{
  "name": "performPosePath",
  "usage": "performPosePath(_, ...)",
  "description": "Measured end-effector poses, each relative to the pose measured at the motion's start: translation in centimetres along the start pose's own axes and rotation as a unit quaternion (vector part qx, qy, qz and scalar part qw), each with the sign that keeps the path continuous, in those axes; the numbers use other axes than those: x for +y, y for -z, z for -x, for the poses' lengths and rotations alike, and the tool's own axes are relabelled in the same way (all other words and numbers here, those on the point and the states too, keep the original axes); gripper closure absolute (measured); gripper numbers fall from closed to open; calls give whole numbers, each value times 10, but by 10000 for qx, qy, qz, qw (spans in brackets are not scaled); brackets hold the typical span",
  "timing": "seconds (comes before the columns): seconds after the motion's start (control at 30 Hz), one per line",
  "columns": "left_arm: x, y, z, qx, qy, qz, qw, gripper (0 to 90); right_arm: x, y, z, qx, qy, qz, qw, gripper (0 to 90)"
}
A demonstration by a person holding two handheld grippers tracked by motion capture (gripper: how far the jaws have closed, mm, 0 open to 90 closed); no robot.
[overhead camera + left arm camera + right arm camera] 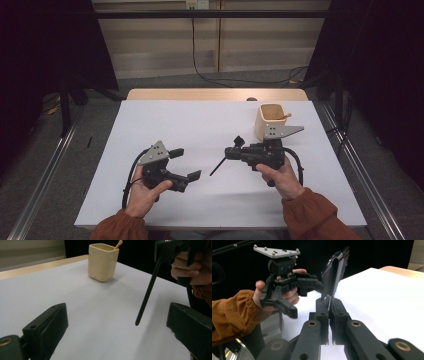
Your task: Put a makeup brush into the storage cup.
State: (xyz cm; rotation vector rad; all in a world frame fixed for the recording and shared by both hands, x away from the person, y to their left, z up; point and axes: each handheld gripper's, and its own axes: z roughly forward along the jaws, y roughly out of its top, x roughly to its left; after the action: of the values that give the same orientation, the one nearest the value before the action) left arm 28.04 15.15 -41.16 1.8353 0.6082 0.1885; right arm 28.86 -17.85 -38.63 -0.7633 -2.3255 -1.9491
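Note:
My right gripper [237, 147] is shut on the top end of a thin black stick [218, 166], held above the white table right of centre. The stick slants down toward the left and its lower tip hovers just over the surface. In the left gripper view the stick [147, 293] hangs between my wide-apart jaws, farther off. My left gripper [186, 164] is open and empty, held left of centre and facing the right one. In the right gripper view the right gripper [333, 275] has its ridged jaws pressed together.
A cream square cup [270, 120] stands at the back right of the table [200, 125], just behind the right gripper, with a wooden stick [285, 116] leaning in it. The cup [103, 262] stands upright. Metal rails run along both sides of the table.

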Motion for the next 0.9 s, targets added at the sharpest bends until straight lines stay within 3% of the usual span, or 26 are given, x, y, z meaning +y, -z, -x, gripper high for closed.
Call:
performPosePath(0.07, -1, 4, 0, -5, -14, 46, 10000, 39, 0, 1, 1, 2, -2, -13, 10000, 859)
performPosePath(0.13, -4, 6, 0, -65, 107, 98, 9999, 38, 0, 2, 0, -55, 20, -63, 10000, 860)
performPosePath(0.23, -7, 9, 2, 142, -26, 39, 9999, 39, -1, 6, -1, -85, 46, -82, 9999, 859)
performPosePath(0.3, -9, 12, 2, 162, 6, 93, 9998, 35, -2, 11, 1, -150, 19, -83, 9999, 859)
performPosePath(0.37, -10, 15, 0, 311, -47, 98, 9995, 35, -3, 14, 3, -214, 3, -87, 9997, 859)
performPosePath(0.7, -16, 30, -5, 597, -53, 237, 9979, 32, -4, 29, 9, -476, -93, -125, 9987, 859)
performPosePath(0.9, -22, 39, -7, 767, -180, 208, 9967, 28, -6, 38, 11, -616, -111, -137, 9979, 859)
